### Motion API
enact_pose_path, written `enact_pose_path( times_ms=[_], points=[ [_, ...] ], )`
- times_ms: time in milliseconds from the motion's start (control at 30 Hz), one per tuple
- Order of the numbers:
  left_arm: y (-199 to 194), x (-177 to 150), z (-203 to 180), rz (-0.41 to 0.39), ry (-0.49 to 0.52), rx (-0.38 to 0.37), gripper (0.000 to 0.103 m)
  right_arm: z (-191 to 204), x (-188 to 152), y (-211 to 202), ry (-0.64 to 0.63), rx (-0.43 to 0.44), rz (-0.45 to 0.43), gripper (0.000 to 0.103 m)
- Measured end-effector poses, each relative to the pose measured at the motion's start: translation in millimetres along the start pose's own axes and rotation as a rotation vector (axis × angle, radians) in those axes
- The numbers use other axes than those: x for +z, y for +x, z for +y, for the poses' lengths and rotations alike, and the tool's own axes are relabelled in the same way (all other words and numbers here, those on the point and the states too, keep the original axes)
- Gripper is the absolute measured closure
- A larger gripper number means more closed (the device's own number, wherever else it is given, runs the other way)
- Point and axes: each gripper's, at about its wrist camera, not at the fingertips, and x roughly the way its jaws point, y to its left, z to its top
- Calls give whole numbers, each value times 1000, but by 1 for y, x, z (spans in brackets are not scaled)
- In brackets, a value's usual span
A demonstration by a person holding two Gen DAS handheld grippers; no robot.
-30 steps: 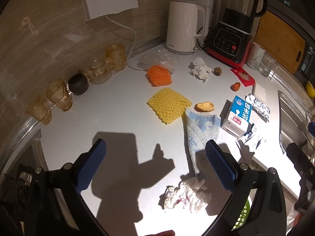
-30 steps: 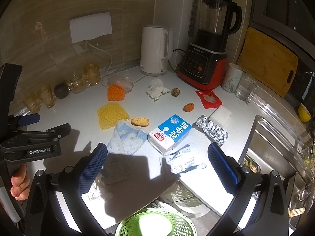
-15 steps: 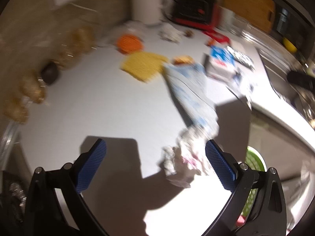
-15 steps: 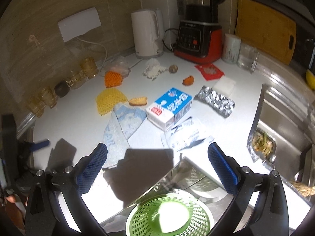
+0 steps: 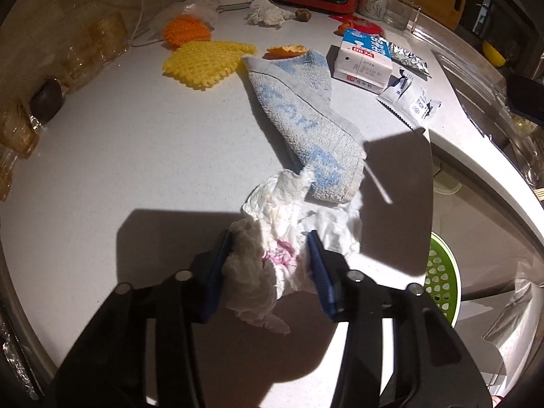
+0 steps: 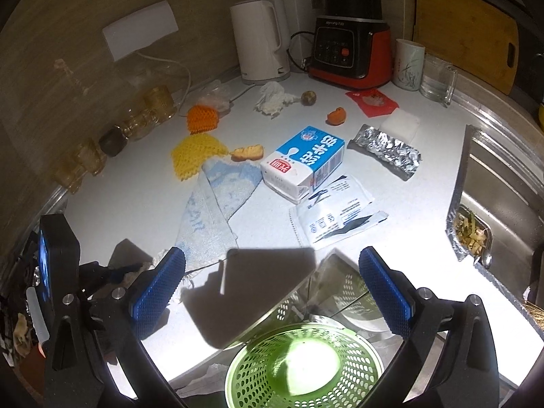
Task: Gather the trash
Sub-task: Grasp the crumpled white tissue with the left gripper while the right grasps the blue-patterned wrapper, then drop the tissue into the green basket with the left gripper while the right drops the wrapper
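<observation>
My left gripper point(image 5: 270, 261) is shut on a crumpled white tissue with pink stains point(image 5: 268, 238) at the counter's front edge. The tissue overlaps the near end of a blue-and-white towel point(image 5: 302, 112). My right gripper point(image 6: 272, 289) is open and empty, held above a green perforated bin point(image 6: 302, 367) below the counter edge; the bin also shows in the left wrist view point(image 5: 440, 272). Other trash lies on the white counter: a milk carton point(image 6: 304, 163), a white wrapper point(image 6: 335, 217), a foil packet point(image 6: 387, 149), yellow foam net point(image 6: 193, 158), orange foam net point(image 6: 202, 119), a second tissue point(image 6: 273, 98).
A white kettle point(image 6: 260, 39), a red-and-black blender point(image 6: 350, 44), a cup point(image 6: 409, 64) and a glass mug point(image 6: 437, 80) stand at the back. Amber glasses point(image 6: 149, 112) line the left wall. A steel sink point(image 6: 499, 197) is to the right. A cutting board point(image 6: 465, 34) leans behind it.
My left gripper moved forward and down to the stained tissue and closed on it. My right gripper drifted in over the green bin and stayed open.
</observation>
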Motion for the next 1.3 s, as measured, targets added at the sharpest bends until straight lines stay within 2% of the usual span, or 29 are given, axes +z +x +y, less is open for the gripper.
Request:
enact_pose_path(
  times_ms=[67,200,300,500,567,633,667,700,733,800,933,1033,1200,1300],
  points=[
    [-4,-2,1,-4,-10,-7,73,7,1,12,4,36,22,2],
    [-22,-6,8,-19,-37,-8,75,32,4,45,-30,73,68,2],
    [-44,-10,15,-53,-54,4,75,57,8,78,-85,47,103,2],
    [-94,-27,33,-126,-80,50,74,85,20,131,-118,10,159,2],
    [-102,-31,35,-133,-85,55,74,92,20,142,-145,-7,164,13],
    [-107,-35,37,-137,-86,54,74,94,19,147,-151,8,181,52],
    [-109,-38,37,-137,-86,54,74,94,17,148,-151,14,191,56],
    [-111,-40,37,-136,-85,48,74,93,15,145,-159,15,179,64],
    [-110,-39,36,-134,-81,39,74,92,12,142,-167,19,175,79],
    [-108,-36,32,-130,-68,23,74,86,8,134,-154,49,177,87],
    [-107,-34,18,-126,-13,-12,74,63,-6,103,-97,114,167,89],
    [-106,-30,2,-116,38,-63,74,40,-25,62,-58,160,148,89],
    [-95,-23,-40,-73,147,-204,73,-10,-67,-14,21,138,131,89],
    [-86,-21,-69,-49,229,-241,73,-32,-91,-41,58,85,144,89]
  ],
)
